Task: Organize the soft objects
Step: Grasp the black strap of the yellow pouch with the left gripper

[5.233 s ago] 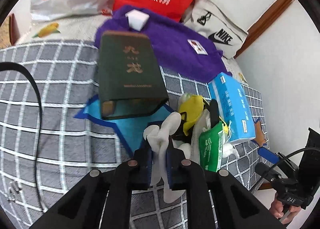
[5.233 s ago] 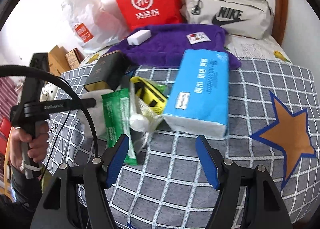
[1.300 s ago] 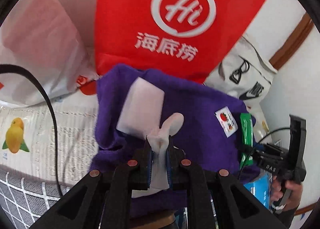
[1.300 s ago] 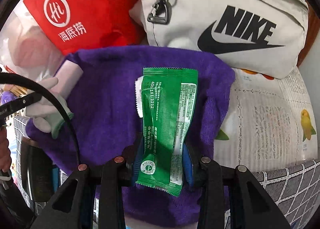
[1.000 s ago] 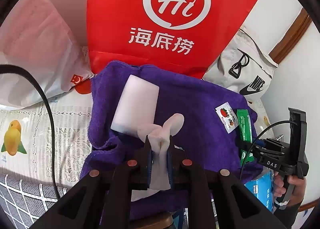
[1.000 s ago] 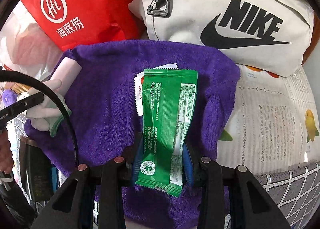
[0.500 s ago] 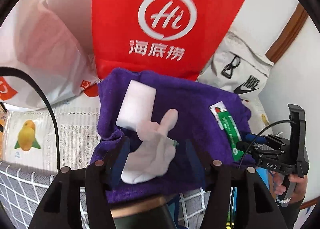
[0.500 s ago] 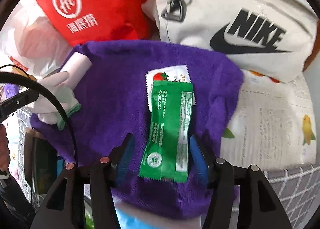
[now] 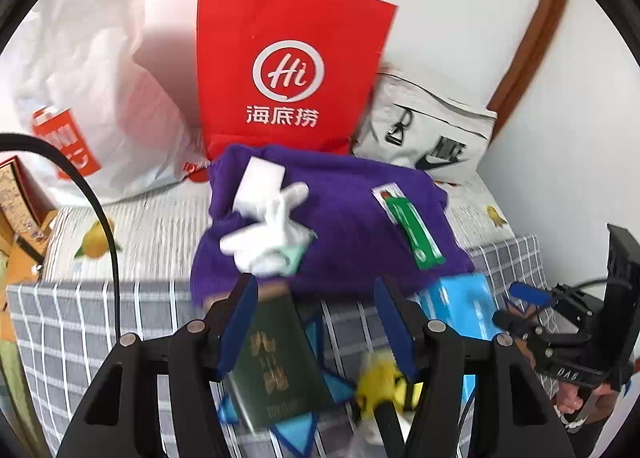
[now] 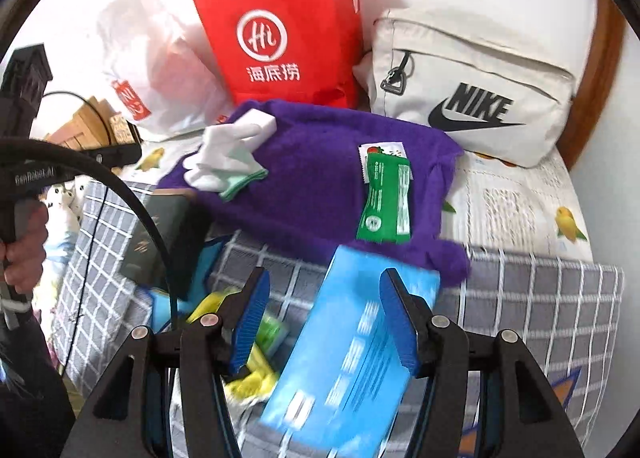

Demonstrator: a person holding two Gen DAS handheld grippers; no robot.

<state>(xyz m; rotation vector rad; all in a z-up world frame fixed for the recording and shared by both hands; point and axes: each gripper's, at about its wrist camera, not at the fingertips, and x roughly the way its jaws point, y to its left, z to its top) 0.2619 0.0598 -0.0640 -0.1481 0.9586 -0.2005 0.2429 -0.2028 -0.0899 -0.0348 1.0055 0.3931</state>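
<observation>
**Glove and green packet lie on the purple towel, both tools empty**

The left tool (image 9: 316,322) has its blue pads spread apart with nothing between them; its jaws have just been opening. Beyond its tips the white glove (image 9: 268,234) lies crumpled on the purple towel (image 9: 344,217), touching a white sponge (image 9: 260,183) at the towel's far left corner.

The right tool (image 10: 324,322) is likewise spread and holds nothing. Its jaws have also just opened. The green packet (image 10: 386,199) lies flat on the right part of the towel, overlapping a small white sachet (image 10: 382,149) with a red print.

The towel sits at the head of the bed (image 10: 520,298), in front of a red paper bag (image 10: 280,29), with a white plastic bag (image 9: 80,97) to its left and a beige Nike bag (image 10: 472,81) to its right.

Nearer the cameras, on the grey checked cover, are a dark green book (image 9: 276,362), a blue tissue pack (image 10: 352,354) and a blurred yellow thing (image 9: 384,382). The tissue pack's far corner lies against the towel's near edge. A hand (image 10: 22,250) grips the left tool's handle.
</observation>
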